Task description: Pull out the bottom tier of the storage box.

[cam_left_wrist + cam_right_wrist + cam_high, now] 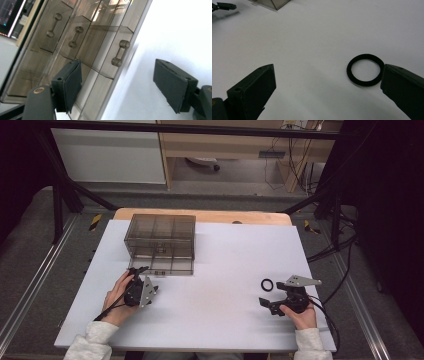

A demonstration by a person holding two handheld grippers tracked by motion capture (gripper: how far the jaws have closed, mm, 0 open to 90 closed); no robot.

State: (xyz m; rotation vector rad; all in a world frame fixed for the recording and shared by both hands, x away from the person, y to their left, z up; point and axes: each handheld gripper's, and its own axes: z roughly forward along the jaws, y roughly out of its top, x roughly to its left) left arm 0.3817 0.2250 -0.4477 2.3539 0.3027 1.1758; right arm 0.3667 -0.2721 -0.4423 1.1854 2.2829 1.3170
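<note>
A drawer box stands on the tabletop toward its far left, its handled front facing the person. The left tongs sit just before that front, near its left end. A ring lies flat well to the right, just beside the right tongs.

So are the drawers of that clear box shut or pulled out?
Shut. The drawer fronts sit flush in the box, with the left claw open before them.
</note>
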